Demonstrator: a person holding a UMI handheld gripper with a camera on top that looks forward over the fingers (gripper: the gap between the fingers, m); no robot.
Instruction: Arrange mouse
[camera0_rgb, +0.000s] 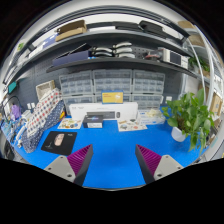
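My gripper (113, 156) is open and empty, and its two fingers with purple pads (80, 159) hover above a blue table top (112, 140). A black mouse mat (58, 141) lies on the blue surface ahead of the left finger and to its left. A small dark thing seems to lie on it, but I cannot tell whether it is the mouse. Nothing stands between the fingers.
A white box-like device (100, 114) stands at the back of the table with small items beside it. A green potted plant (190, 115) stands at the right. A patterned cloth (38, 120) hangs at the left. Drawer cabinets (110, 85) and shelves fill the wall behind.
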